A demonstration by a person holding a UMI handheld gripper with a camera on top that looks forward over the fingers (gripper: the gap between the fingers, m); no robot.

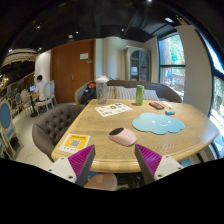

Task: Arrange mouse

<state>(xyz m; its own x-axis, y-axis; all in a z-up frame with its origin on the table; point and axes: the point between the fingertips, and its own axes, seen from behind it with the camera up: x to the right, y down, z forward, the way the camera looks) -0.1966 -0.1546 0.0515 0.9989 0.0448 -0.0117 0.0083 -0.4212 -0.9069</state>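
Note:
A pale pink mouse (122, 136) lies on the round wooden table (100, 126), near its front edge. A light blue mouse mat (158, 123) lies to the right of the mouse and a little farther back. My gripper (115, 160) is held above the table's front edge, just short of the mouse. Its two purple-padded fingers (82, 160) stand wide apart with nothing between them. The mouse sits just ahead of the fingers, slightly toward the right one.
A yellow card (73, 143) lies on the table ahead of the left finger. A paper sheet (113, 109), a green bottle (139, 95) and small items (157, 105) sit farther back. A grey padded chair (48, 126) stands at the table's left. A sofa (120, 90) is behind.

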